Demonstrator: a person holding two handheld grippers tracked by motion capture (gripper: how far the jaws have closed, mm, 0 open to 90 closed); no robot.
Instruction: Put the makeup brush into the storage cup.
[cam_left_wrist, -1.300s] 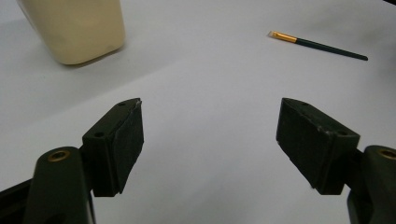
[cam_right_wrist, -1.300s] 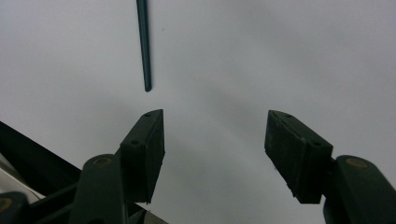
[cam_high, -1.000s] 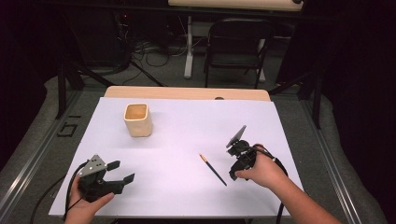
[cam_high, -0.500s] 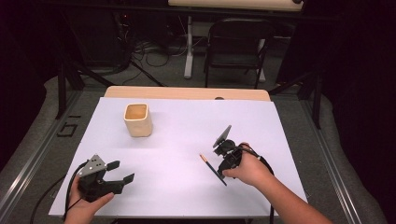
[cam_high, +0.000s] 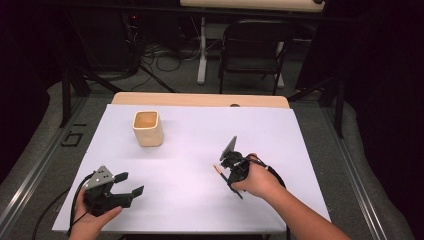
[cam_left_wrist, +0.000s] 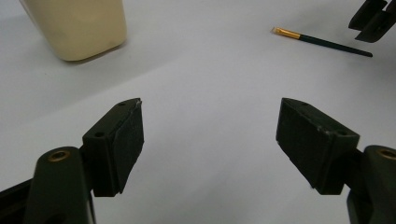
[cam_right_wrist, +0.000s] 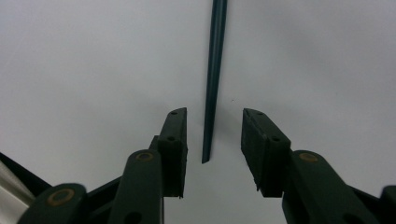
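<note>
- The cup (cam_high: 147, 128) at the far left is pale cream outside, with a warmer tan inside.
- The brush (cam_left_wrist: 322, 42) at the right has a dark green handle, a gold band and an orange-tan tip.
- The sheet (cam_high: 200, 150) over the bench is plain white, with no pattern.
- The bench (cam_high: 200, 99) shows a light wood strip along its far edge.
- The left hand-held gripper (cam_high: 127, 186) is black, with a grey plate on top.
- The right hand-held gripper (cam_right_wrist: 212, 149) has dull black jaws with brass-coloured rivets.
- The chair (cam_high: 255, 42) beyond the bench is black.
- The floor (cam_high: 30, 165) is grey carpet.
</note>
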